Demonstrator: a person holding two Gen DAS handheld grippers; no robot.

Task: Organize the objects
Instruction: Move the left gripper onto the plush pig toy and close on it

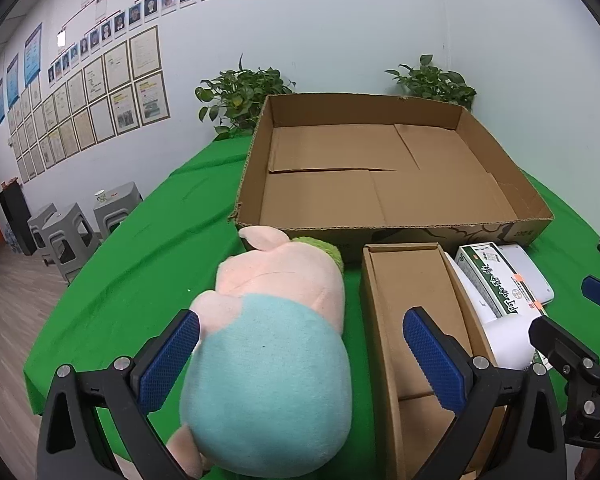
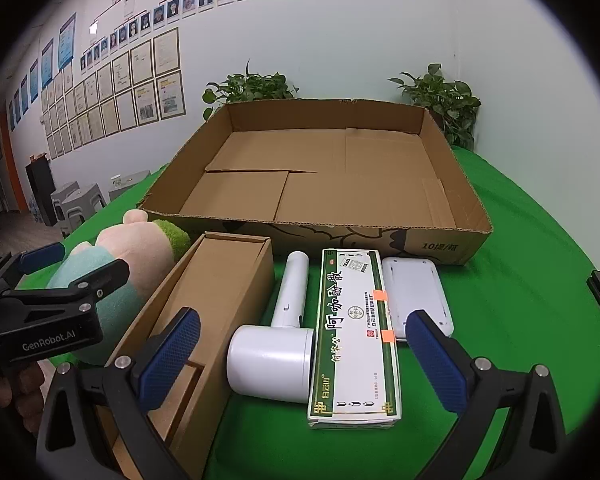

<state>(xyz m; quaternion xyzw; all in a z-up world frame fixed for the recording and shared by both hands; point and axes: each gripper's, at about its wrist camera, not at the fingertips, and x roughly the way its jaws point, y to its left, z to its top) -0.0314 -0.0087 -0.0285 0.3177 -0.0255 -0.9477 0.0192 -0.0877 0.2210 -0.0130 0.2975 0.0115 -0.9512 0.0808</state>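
My left hand-held gripper hangs spread wide around the plush pig, not pinching it. My right hand-held gripper gapes above the white hair dryer and medicine box; the cardboard tray lies beyond.

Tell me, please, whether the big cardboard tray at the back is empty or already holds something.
Empty. The big cardboard tray shows only its bare flap floor in both views; the plush pig lies outside on the green cloth.
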